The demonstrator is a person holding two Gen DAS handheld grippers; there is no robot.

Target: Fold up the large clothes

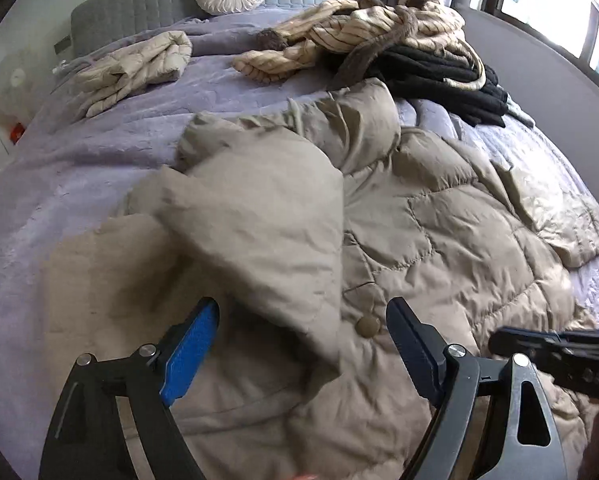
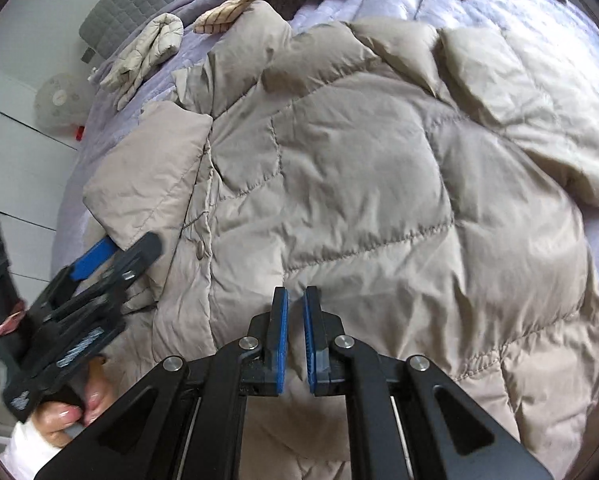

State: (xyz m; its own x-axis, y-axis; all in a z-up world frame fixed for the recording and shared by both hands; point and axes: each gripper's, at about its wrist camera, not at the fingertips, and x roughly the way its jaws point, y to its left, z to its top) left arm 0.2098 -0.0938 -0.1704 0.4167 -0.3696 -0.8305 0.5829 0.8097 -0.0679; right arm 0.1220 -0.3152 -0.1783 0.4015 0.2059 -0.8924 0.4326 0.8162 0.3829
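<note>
- The bed (image 1: 79, 168), under a lilac cover, carried everything: a beige quilted puffer coat (image 2: 359, 168) lay spread across its near half, front side up.
- Farther back sat a striped cream coat on black knitwear (image 1: 439, 72), and a smaller cream jacket (image 1: 139, 68) already looked folded, near the grey headboard.
- The step in hand looked like an early fold of the puffer coat: one panel (image 1: 259, 220) was turned over the button placket.
- The left gripper (image 1: 299, 344) had its jaws wide apart, straddling that panel's edge beside a round button (image 1: 367, 326), gripping nothing.
- The right gripper (image 2: 295, 336) hovered over the coat's lower part, jaws nearly together with a thin gap, nothing between them.
- Next, I'd say, the left needs to close on that edge.
- Lettering on the tools was too blurred to read.
</note>
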